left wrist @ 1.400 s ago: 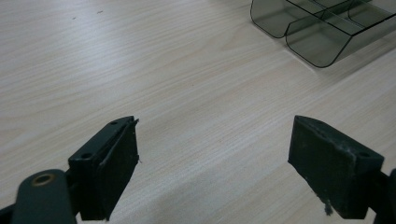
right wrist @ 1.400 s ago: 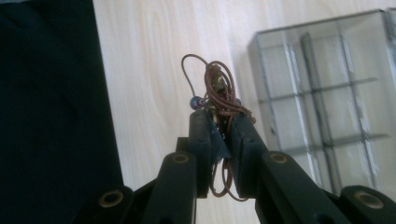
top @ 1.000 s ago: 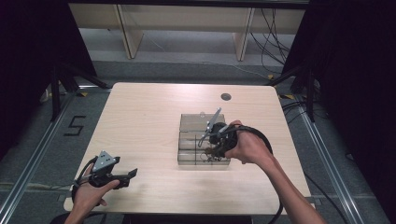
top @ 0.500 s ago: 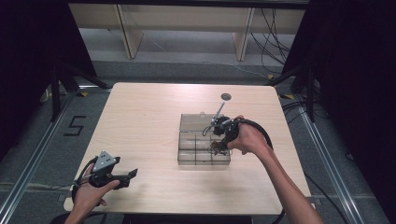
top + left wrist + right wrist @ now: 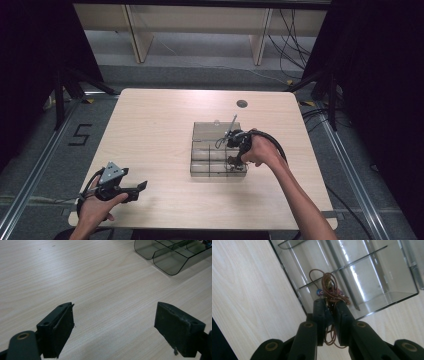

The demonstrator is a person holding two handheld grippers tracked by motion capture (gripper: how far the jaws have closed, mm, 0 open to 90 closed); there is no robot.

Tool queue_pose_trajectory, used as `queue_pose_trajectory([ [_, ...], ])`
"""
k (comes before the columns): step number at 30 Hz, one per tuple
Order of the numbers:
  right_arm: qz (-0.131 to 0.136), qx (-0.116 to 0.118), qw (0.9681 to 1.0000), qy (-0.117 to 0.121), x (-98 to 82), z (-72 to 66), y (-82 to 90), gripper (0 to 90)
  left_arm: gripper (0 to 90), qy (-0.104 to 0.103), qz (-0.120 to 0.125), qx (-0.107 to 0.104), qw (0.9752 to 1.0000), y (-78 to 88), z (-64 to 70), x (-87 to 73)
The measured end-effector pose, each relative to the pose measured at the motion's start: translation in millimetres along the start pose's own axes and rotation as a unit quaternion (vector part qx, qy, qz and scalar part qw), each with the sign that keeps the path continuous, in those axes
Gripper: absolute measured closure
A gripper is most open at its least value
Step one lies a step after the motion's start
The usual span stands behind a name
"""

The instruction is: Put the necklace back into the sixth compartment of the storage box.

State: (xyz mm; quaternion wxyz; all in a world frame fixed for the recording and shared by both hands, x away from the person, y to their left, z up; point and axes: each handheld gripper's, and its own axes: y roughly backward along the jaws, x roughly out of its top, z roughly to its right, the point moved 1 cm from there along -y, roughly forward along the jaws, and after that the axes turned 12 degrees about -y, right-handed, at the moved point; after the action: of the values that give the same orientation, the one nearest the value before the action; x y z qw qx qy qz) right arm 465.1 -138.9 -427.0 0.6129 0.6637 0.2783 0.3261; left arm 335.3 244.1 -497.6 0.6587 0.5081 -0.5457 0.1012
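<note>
Right gripper (image 5: 329, 308) is clamped shut on a tangle of thin brown cord (image 5: 331, 291) with a couple of small beads in it, probably a bracelet or necklace, hard to say which. The right gripper view has the tangle hanging just over a clear plastic organizer box (image 5: 387, 293) with dividers, above the compartment at the box's near corner by the table edge side; cord not touching the floor of the box as far as I can tell. In the high view the right gripper (image 5: 235, 152) sits over the right end of the box (image 5: 210, 132), which lies mid-table on the wooden table (image 5: 150, 130). Left gripper (image 5: 113, 327) rests low near the front left of the table (image 5: 75, 277), jaws wide apart, nothing between them, well apart from the box (image 5: 167, 255). Step in hand looks like putting the cord into a compartment, late in the carry, not released. Next move likely calls for lowering the tangle fully inside one compartment, clear of the divider walls, then opening the jaws; loose loops trail below the jaws and could snag on a divider or the pads on the way out.
</note>
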Motion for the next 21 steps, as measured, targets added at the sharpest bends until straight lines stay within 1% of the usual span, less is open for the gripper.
queue_pose_trajectory([
  [1,-0.001,0.002,1.0000,0.003,-0.2,0.5,-1.5,81.3,15.3,-0.005,-0.001,0.000,1.0000,0.3,-0.2,0.1],
  [3,-0.002,0.003,1.0000,-0.002,-1.1,1.7,-5.3,81.2,15.3,-0.002,-0.001,0.003,1.0000,0.2,0.4,0.3],
  [5,-0.007,0.005,1.0000,0.001,-1.0,2.2,-7.3,81.2,15.3,-0.002,-0.001,0.003,1.0000,0.1,0.5,0.4],
  [6,-0.013,0.000,0.9999,-0.003,-1.1,2.5,-10.2,81.3,15.3,-0.005,-0.002,0.002,1.0000,0.2,0.2,0.2],
  [7,-0.011,0.005,0.9999,0.004,-0.6,4.0,-11.9,81.3,15.3,-0.011,-0.008,0.002,0.9999,0.9,-0.7,0.0],
  [8,-0.011,0.004,0.9999,0.001,-0.2,3.9,-13.3,81.2,15.3,-0.003,-0.001,0.002,1.0000,-0.1,0.3,0.2],
  [9,-0.011,0.004,0.9999,-0.008,-0.3,3.3,-14.5,81.3,15.3,-0.002,-0.001,0.002,1.0000,-0.1,0.4,0.2],
  [11,-0.015,0.001,0.9999,-0.007,0.3,2.8,-15.8,81.2,15.3,-0.003,0.000,0.002,1.0000,0.0,0.3,0.2],
  [12,-0.012,0.009,0.9998,0.008,1.9,3.6,-19.5,81.2,15.3,-0.008,-0.006,0.001,0.9999,0.6,-0.4,0.1],
  [13,-0.012,0.009,0.9999,0.002,1.6,3.2,-21.2,81.2,15.3,-0.004,-0.002,0.002,1.0000,0.0,0.3,0.1],
  [14,-0.010,0.010,0.9999,0.009,1.9,4.8,-23.5,81.2,15.3,-0.003,-0.002,0.002,1.0000,-0.1,0.4,0.1],
  [15,-0.015,0.007,0.9999,0.001,1.7,4.5,-24.7,81.2,15.3,-0.010,-0.009,0.000,0.9999,0.8,-0.6,0.0],
  [16,-0.018,0.012,0.9998,0.003,1.6,5.3,-26.1,81.1,15.3,-0.007,-0.005,-0.001,1.0000,0.2,0.0,0.1],
  [17,-0.021,0.011,0.9997,-0.008,1.4,4.0,-26.7,81.1,15.3,-0.007,-0.005,-0.001,1.0000,0.2,0.0,0.1],
  [18,-0.017,0.015,0.9997,-0.005,1.2,4.9,-27.4,81.0,15.3,-0.005,-0.005,0.001,1.0000,0.1,0.4,0.0],
  [20,-0.019,0.016,0.9996,-0.011,1.3,4.6,-26.8,80.5,15.2,-0.005,-0.005,0.001,1.0000,0.1,0.2,0.0],
  [21,-0.011,0.015,0.9997,-0.014,1.0,4.2,-25.9,79.9,15.3,-0.003,-0.006,0.001,1.0000,0.0,0.5,-0.2],
])
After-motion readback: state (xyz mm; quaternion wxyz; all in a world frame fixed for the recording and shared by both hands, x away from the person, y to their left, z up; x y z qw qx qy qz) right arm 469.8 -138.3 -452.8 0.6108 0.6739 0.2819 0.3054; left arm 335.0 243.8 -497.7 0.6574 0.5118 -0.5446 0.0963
